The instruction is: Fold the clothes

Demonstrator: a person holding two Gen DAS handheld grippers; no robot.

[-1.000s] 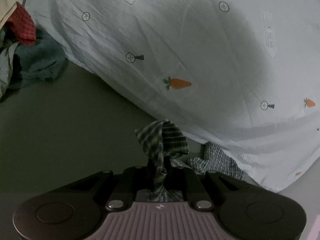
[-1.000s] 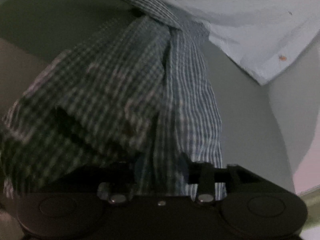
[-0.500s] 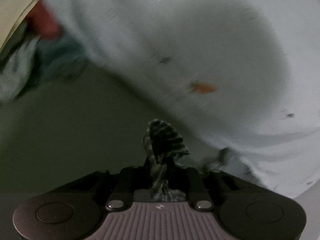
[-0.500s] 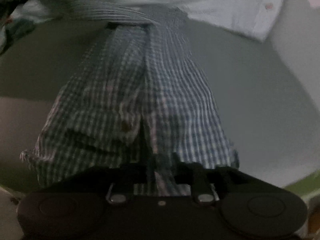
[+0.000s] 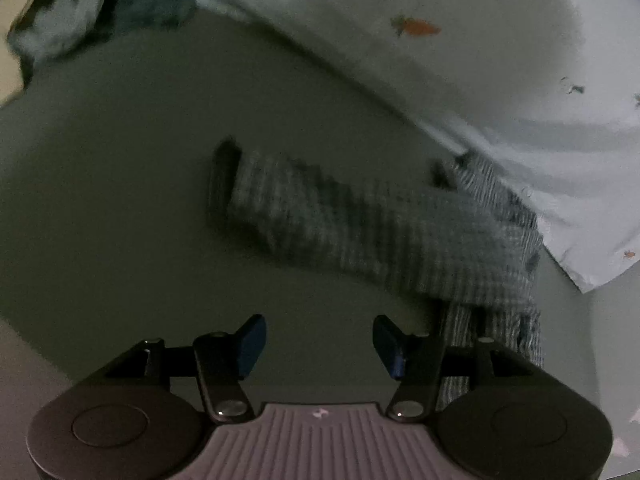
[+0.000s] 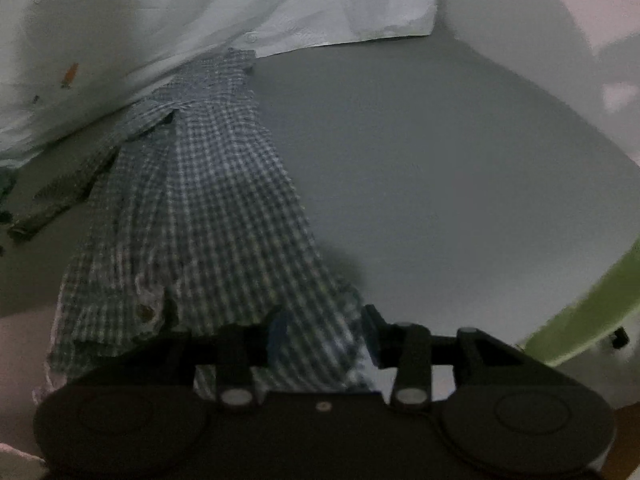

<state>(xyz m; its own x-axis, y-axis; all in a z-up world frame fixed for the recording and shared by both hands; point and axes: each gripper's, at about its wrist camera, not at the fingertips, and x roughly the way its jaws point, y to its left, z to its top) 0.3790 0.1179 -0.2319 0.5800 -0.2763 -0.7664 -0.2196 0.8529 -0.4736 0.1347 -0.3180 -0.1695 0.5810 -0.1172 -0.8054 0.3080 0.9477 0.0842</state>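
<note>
A blue-and-white checked shirt lies on the grey table, one sleeve stretched flat to the left. My left gripper hovers just short of it. Its jaws are opening and nothing is between the blue pads. In the right wrist view the same checked shirt runs from under a white cloth down to my right gripper. Its jaws are opening a little, but the bunched hem still fills the gap from pad to pad.
A white cloth with carrot prints covers the far side of the table and overlaps the shirt's far end. A heap of dark clothes sits at the far left. A green edge borders the table on the right.
The left gripper let go of the checked sleeve, which now lies flat on the table, and dropped lower. The right gripper rolled and drew the shirt out longer.
</note>
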